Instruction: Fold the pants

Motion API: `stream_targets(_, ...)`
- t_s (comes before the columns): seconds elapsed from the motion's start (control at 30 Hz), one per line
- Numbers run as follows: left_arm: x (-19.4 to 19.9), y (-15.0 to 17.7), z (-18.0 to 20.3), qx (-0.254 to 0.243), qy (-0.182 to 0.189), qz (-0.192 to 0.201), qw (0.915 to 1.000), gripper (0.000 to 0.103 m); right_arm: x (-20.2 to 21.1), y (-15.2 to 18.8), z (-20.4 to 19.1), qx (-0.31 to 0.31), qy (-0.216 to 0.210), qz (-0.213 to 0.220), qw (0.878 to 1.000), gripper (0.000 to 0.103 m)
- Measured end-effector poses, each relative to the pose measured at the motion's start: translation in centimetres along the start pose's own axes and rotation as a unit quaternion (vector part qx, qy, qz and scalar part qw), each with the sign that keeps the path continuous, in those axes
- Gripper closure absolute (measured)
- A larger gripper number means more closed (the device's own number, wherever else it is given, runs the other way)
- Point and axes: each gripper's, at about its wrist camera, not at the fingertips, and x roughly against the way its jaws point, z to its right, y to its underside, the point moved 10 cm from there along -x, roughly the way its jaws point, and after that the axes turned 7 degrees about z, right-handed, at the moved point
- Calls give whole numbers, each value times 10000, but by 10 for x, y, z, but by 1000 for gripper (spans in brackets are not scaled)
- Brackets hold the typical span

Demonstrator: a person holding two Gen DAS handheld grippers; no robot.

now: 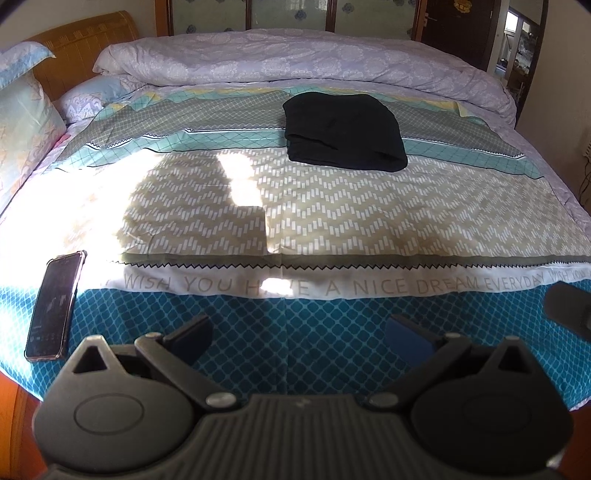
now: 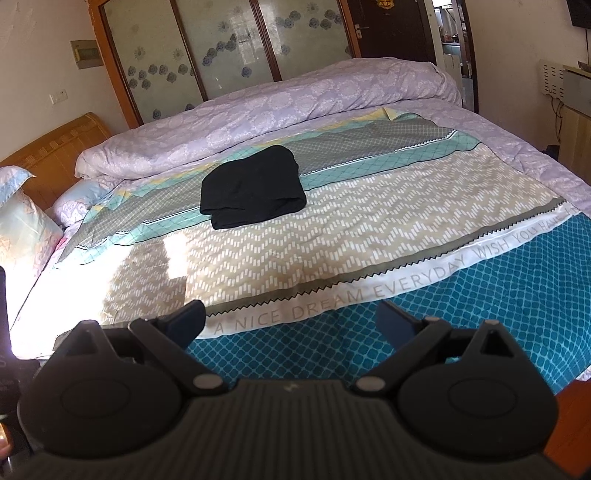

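Observation:
The black pants [image 1: 343, 131] lie folded into a compact stack on the patterned bedspread, far across the bed. They also show in the right wrist view [image 2: 253, 186]. My left gripper [image 1: 299, 332] is open and empty, low over the blue near edge of the bed, well short of the pants. My right gripper [image 2: 291, 321] is open and empty too, over the same near edge. Part of the right gripper [image 1: 569, 306] shows at the right edge of the left wrist view.
A phone [image 1: 55, 304] lies on the bedspread [image 1: 332, 206] at the near left. A rolled lilac duvet [image 1: 295, 62] runs along the far side. Pillows [image 1: 26, 122] and a wooden headboard [image 1: 85, 44] are at the left. A door [image 2: 388, 26] is beyond.

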Motion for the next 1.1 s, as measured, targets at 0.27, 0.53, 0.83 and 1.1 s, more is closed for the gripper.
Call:
stream_targets(0.27, -8, 2, 1, -25, -22, -115, 9999, 0, -7, 4, -3, -33, -27, -83, 10000, 3)
stream_targets(0.53, -19, 6, 7, -215, -198, -263, 9992, 0, -13, 8, 6, -187, 19, -194, 9996, 3)
stream_targets(0.83, -33, -2, 18, -407, -283, -316, 9983, 0, -22, 1, 16, -252, 15, -160, 9996, 3)
stream_targets(1.1, -48, -17, 30, -562, -281, -289, 9976, 0, -38, -1, 27, -385, 54, -174, 9991, 3)
